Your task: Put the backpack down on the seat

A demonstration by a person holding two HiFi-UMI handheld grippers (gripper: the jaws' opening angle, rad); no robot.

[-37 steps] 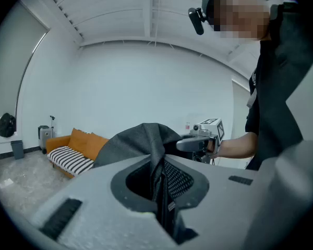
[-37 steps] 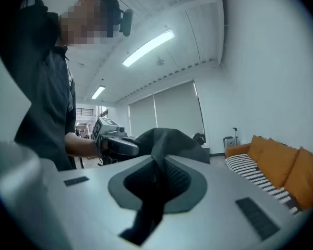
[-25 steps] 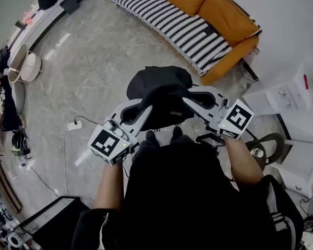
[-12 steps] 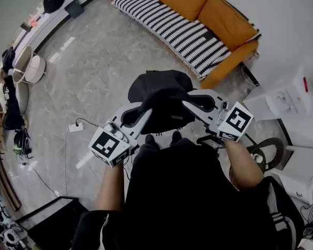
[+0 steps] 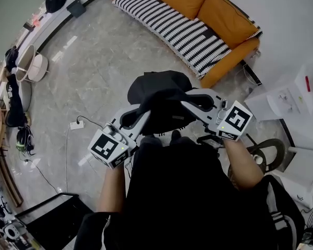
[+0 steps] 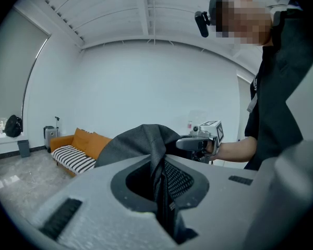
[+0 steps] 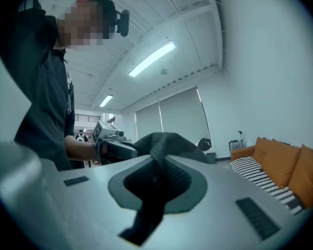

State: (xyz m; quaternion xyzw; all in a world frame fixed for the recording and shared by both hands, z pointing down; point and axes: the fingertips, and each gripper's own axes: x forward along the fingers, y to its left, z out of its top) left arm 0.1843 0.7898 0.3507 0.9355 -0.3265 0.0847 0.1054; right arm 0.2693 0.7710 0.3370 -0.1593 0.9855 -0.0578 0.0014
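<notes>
I hold a black backpack (image 5: 159, 92) in the air in front of the person, over the grey marble floor. My left gripper (image 5: 145, 110) is shut on a fold of its dark fabric (image 6: 159, 186), which runs down between the jaws. My right gripper (image 5: 186, 102) is shut on another fold of the backpack (image 7: 164, 142) from the other side. Each gripper view shows the other gripper across the bag: the right gripper (image 6: 201, 142) and the left gripper (image 7: 112, 146). The seat, an orange sofa (image 5: 198, 9) with a striped throw, stands some way beyond the bag.
A white cabinet (image 5: 292, 90) and a chair base (image 5: 268, 150) stand at the right. A power strip (image 5: 75, 124) with its cable lies on the floor at the left. A low shelf (image 5: 26, 46) with bags lines the left wall. The sofa (image 6: 78, 149) is also in the left gripper view.
Almost nothing: both grippers keep their grip on the backpack in the same pose, and the head view has shifted only slightly.
</notes>
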